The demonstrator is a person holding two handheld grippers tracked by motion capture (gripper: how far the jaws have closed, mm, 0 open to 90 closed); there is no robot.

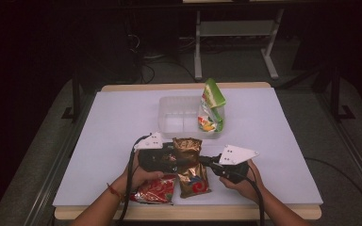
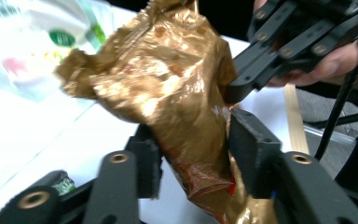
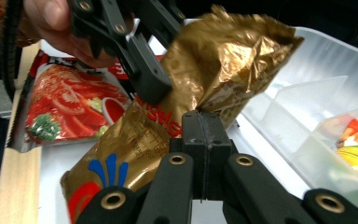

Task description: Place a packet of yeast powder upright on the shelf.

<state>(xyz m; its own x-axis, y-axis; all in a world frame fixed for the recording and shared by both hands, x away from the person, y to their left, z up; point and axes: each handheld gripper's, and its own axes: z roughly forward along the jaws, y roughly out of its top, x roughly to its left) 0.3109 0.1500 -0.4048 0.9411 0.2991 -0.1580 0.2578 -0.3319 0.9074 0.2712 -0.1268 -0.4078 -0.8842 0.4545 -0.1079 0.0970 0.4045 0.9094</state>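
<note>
The left gripper [image 2: 193, 149] is straddling the waist of the crinkled gold foil snack bag [image 2: 168, 93], one jaw on each side. The pads are sitting against the foil, so it is gripping the bag.

The right gripper [image 3: 204, 135] is standing with its jaws pressed fully together. Their tips are meeting the bag's edge; whether foil is pinched between them cannot be told. In the left gripper view its black jaws are reaching the bag from the upper right.

The bag is being held between the two grippers, its crumpled top raised and its lower end trailing toward the person's edge of the table. Its lower panel is carrying blue and red splash graphics and red lettering too creased to read.

Beyond the left gripper's hand, a flat red plastic packet printed with tomatoes and greens [image 3: 70, 107] is lying near the near edge of the white table sheet [image 1: 273, 141]; no wording is legible.

Past the gold bag, a clear plastic divided bin [image 1: 179, 117] is sitting mid-table. A green and white pouch [image 1: 211, 106] is standing in its right end, showing a green oval label, unreadable.

Bare sheet is lying to both sides of the grippers and around the bin.
</note>
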